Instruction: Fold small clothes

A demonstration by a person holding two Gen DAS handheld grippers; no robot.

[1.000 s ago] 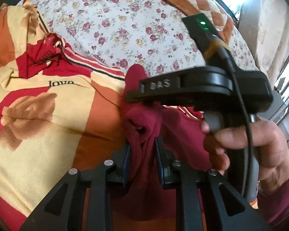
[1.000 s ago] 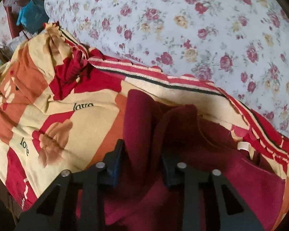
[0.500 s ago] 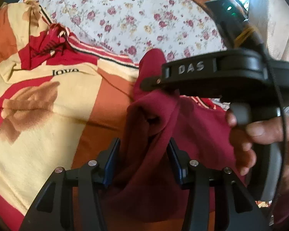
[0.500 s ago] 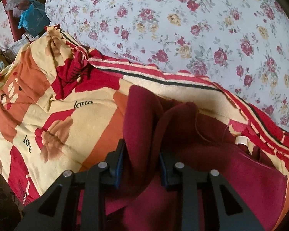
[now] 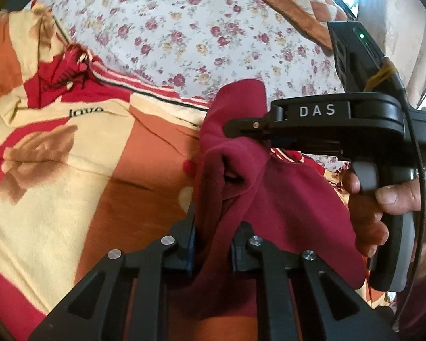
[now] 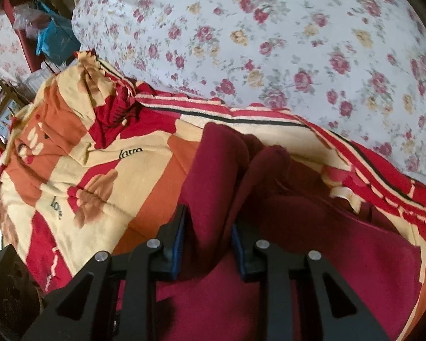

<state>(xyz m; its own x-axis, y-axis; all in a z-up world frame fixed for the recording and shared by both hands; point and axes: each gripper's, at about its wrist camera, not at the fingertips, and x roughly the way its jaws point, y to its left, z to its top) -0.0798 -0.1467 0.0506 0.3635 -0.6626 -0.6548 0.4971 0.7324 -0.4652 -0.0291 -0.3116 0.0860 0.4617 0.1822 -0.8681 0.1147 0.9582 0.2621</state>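
A small maroon garment (image 5: pixel 284 199) lies bunched on a patterned blanket (image 5: pixel 56 199). My left gripper (image 5: pixel 213 238) is shut on a fold of the garment, which rises between its fingers. My right gripper (image 6: pixel 208 236) is shut on another fold of the same garment (image 6: pixel 312 244). The right gripper also shows in the left wrist view (image 5: pixel 241 130), at the right, held in a hand (image 5: pixel 383 213), its tip in the raised cloth. Both folds are lifted off the blanket.
The yellow, orange and red blanket (image 6: pixel 79 176) with "love" lettering covers the near bed. A white floral sheet (image 6: pixel 269 42) lies beyond it. A brown checked cushion (image 5: pixel 292 2) sits at the far edge by a window. Clutter (image 6: pixel 48 34) stands off the bed's left.
Both grippers have kept hold of the maroon garment and lifted it a little. In the left wrist view the right gripper has shifted right and up.
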